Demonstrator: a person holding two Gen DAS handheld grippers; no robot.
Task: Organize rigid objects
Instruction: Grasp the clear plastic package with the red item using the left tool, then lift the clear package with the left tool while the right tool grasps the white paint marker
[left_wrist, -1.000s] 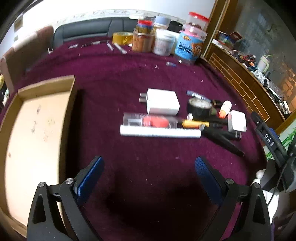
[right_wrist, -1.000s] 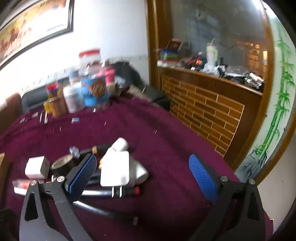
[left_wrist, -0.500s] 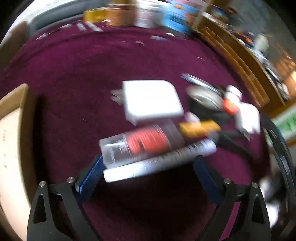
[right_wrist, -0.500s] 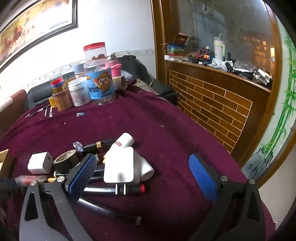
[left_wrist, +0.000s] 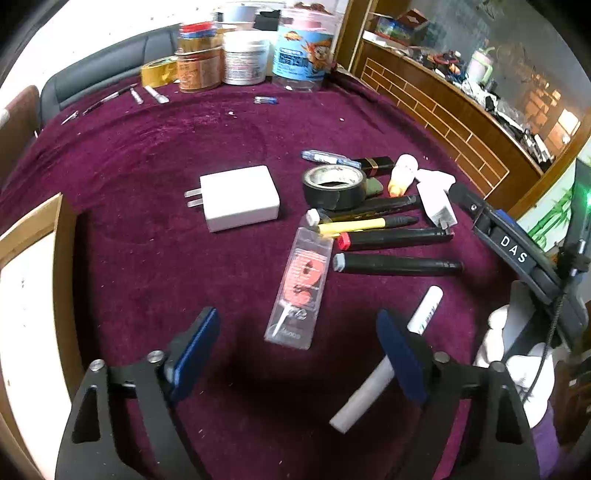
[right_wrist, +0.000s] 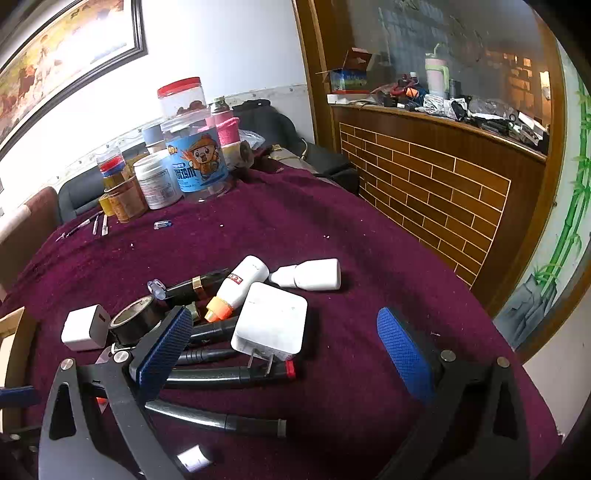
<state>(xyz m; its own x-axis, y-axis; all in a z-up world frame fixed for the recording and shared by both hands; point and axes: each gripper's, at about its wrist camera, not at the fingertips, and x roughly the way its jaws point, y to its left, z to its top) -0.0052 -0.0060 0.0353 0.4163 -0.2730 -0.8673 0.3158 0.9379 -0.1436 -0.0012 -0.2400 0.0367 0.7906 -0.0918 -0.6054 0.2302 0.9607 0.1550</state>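
Materials and finishes on the surface

The surface (left_wrist: 155, 147) is covered in matt maroon pile cloth. White charger (left_wrist: 240, 202): smooth matt plastic. Tape roll (left_wrist: 334, 185): glossy black. Clear packet (left_wrist: 300, 286): glossy transparent plastic. Black pens (left_wrist: 397, 264): semi-gloss plastic. Box (left_wrist: 33, 236): matt brown cardboard. Left gripper (left_wrist: 297, 352) pads (left_wrist: 195, 350): textured blue rubber, black frame.

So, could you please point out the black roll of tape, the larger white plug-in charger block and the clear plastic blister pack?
black roll of tape (left_wrist: 334, 194), left wrist view, outer wall.
white charger block (left_wrist: 240, 195), left wrist view, top face.
clear blister pack (left_wrist: 301, 288), left wrist view, red middle.
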